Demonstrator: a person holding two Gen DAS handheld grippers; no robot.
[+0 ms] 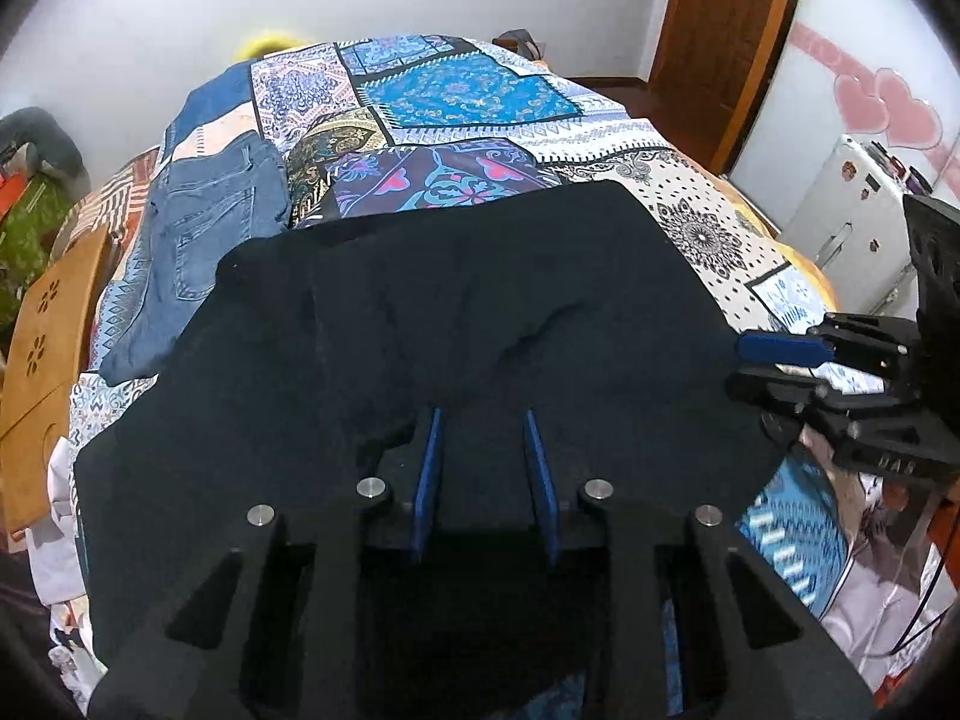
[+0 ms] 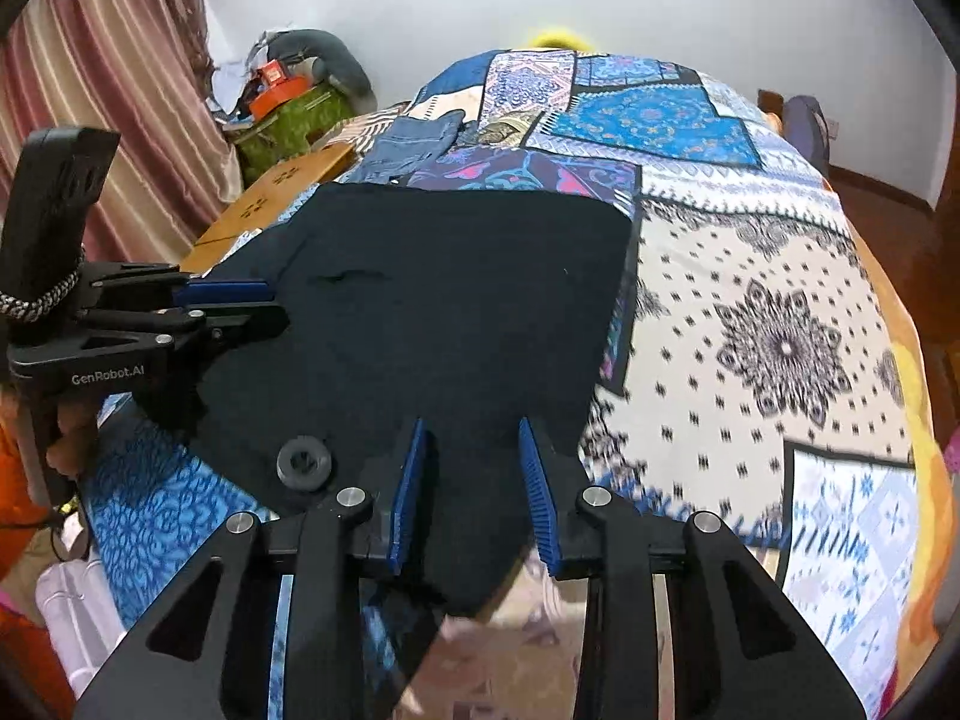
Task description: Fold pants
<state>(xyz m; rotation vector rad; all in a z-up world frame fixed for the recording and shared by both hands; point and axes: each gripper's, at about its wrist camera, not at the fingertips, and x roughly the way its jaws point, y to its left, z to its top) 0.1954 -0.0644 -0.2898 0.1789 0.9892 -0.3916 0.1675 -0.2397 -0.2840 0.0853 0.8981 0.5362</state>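
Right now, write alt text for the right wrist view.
Black pants lie spread on a bed's patchwork quilt, their near edge between the right gripper's blue pads. The left gripper reaches onto the pants' left edge; blue jeans lie farther back.

Both cameras ride the grippers, tilted down and close over the near edge of the bed [image 1: 690, 180]. The left wrist view faces up the black pants [image 1: 450, 300] from the left, the right wrist view from the right; the 2 views share pants, patchwork cover and far wall.
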